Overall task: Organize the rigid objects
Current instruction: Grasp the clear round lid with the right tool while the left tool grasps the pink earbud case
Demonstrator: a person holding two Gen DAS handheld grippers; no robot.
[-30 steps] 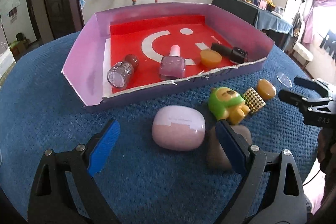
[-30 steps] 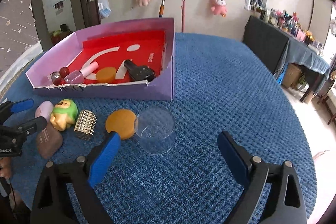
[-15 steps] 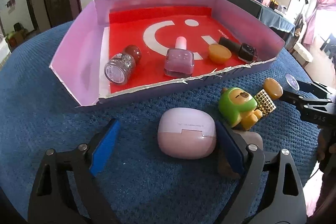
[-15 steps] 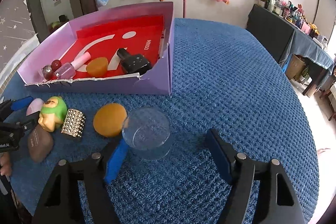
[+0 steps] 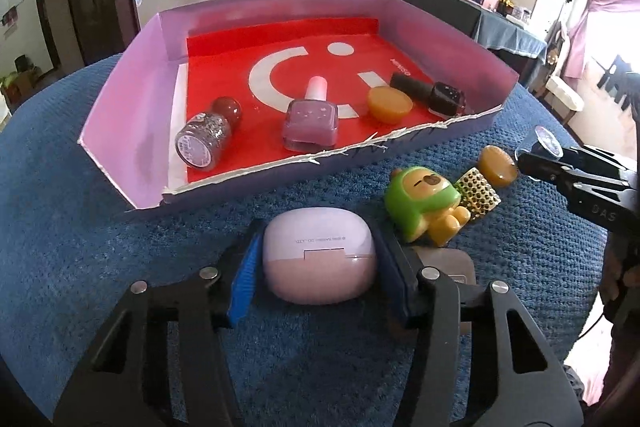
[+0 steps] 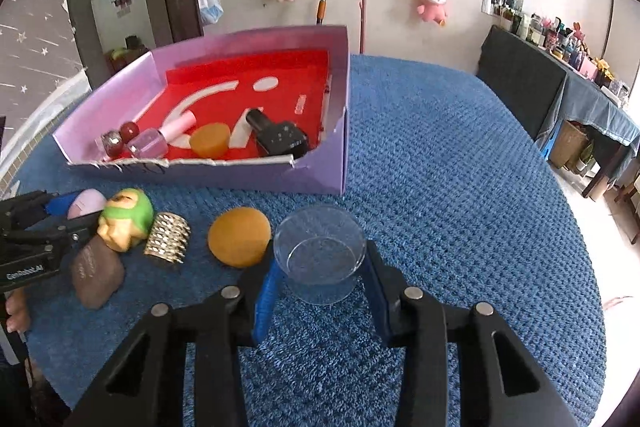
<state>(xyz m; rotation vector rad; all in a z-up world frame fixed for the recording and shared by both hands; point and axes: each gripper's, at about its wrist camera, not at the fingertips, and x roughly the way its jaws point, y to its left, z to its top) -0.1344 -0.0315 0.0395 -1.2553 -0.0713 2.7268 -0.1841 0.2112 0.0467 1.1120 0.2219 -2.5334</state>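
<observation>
The left gripper [image 5: 318, 275] has just been closing, and its blue pads now press both sides of the pink earbud case [image 5: 319, 261]. The case sits on the blue tablecloth [image 5: 80, 227], just in front of the purple box [image 5: 120, 115], near the box's torn front wall.

The right gripper [image 6: 322, 279] has also just been closing. Its pads now bear on both sides of the clear plastic cup [image 6: 320, 253], which stands upright on the cloth in front of the box's right front corner.

Between the two gripped items, in front of the box, lie four loose objects:
- a green and yellow toy figure [image 5: 424, 203], just right of the case;
- a brown flat piece [image 6: 96, 273], touching the figure;
- a gold studded cylinder [image 6: 167, 238];
- an orange disc [image 6: 239, 241], just beside the cup.

Inside the box, along its front wall, lie a glitter bottle [image 5: 204, 139], a pink nail polish bottle [image 5: 312, 117], a second orange disc [image 5: 390, 104] and a black bottle [image 5: 432, 93].
</observation>
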